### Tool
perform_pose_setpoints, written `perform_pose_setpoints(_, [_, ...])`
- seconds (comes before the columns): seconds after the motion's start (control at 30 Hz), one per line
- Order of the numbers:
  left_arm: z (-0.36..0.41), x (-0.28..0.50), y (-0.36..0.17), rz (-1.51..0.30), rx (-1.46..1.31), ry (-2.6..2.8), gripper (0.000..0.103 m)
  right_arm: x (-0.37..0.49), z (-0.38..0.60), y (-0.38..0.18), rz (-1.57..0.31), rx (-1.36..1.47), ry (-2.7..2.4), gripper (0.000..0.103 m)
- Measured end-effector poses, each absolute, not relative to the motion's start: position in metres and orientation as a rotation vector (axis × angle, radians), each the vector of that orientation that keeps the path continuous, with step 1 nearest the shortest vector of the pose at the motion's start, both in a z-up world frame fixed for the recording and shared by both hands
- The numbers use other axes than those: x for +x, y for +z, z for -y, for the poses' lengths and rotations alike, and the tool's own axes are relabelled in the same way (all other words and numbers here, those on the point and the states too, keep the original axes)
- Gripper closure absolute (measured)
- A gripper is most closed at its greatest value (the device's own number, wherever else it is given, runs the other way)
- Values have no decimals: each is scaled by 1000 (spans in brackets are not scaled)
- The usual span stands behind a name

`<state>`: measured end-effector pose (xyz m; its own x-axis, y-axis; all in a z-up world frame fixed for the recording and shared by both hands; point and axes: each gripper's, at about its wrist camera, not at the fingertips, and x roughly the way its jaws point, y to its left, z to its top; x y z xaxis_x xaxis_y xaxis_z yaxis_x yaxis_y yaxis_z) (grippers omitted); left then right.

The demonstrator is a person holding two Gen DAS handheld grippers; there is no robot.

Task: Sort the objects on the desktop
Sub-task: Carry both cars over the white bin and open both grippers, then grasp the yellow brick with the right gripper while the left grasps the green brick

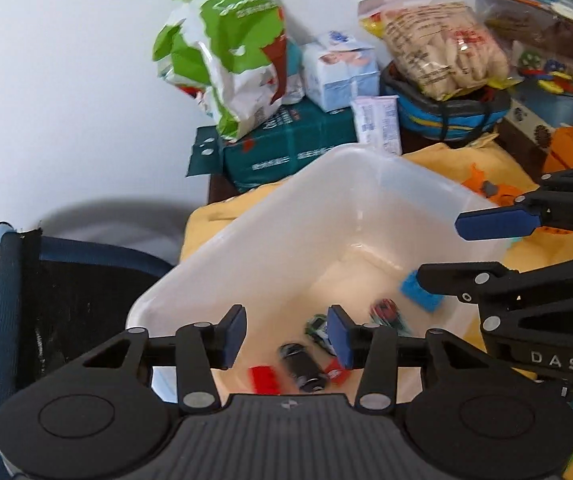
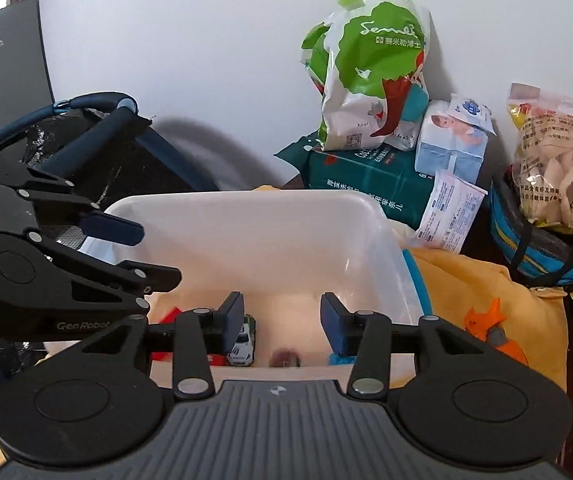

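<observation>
A white bin (image 1: 366,216) sits on a yellow cloth (image 2: 470,280), both grippers poised over it. The left gripper (image 1: 286,336) and right gripper (image 2: 282,320) each have fingers spread, holding nothing. Inside the bin lie a blue block (image 1: 420,294), toy cars (image 1: 386,314) and a red block (image 1: 264,378). An orange toy (image 2: 490,324) remains on the cloth beside the bin. This looks like a pause between drops; the next move likely calls for reaching to that toy.

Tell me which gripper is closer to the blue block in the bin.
Right. The right gripper hangs open directly over the blue block, its lower finger covering part of it. The left gripper is open farther off, over the toy cars.
</observation>
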<state>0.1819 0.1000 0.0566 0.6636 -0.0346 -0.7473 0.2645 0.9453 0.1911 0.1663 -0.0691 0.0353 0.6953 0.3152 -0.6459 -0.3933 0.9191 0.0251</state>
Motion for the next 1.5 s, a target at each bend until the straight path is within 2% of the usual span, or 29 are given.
perform_pose_setpoints(0.1, [-94,165,64,-808,278,-207,52,150,82,45,-673,-79,405,56])
perform_pose_setpoints(0.23, [-82,135,68,-786,276,-264,42,116,104,55,-639,-69,423,54])
perform_pose_setpoints(0.4, [-60,98,55,-814,293,-326,40,65,137,48,-651,-68,414,49])
perform_pose_setpoints(0.57, [-38,69,23,-898,286,-389,40,25,167,21,-739,-43,341,49])
perform_pose_setpoints(0.67, [-23,49,4,-960,273,-470,40,6,179,1,-816,-30,315,52])
perform_pose_setpoints(0.73, [-13,39,-8,-993,285,-513,40,-5,183,-10,-861,-49,313,65])
perform_pose_setpoints(0.83, [-1,27,-23,-1031,305,-563,40,-22,181,-22,-895,-82,355,67])
perform_pose_setpoints(1.07, [14,29,-42,-1098,282,-578,40,-24,170,-49,-939,-212,361,68])
perform_pose_setpoints(1.5, [47,40,-57,-1065,332,-496,41,-10,179,-78,-924,-286,385,64])
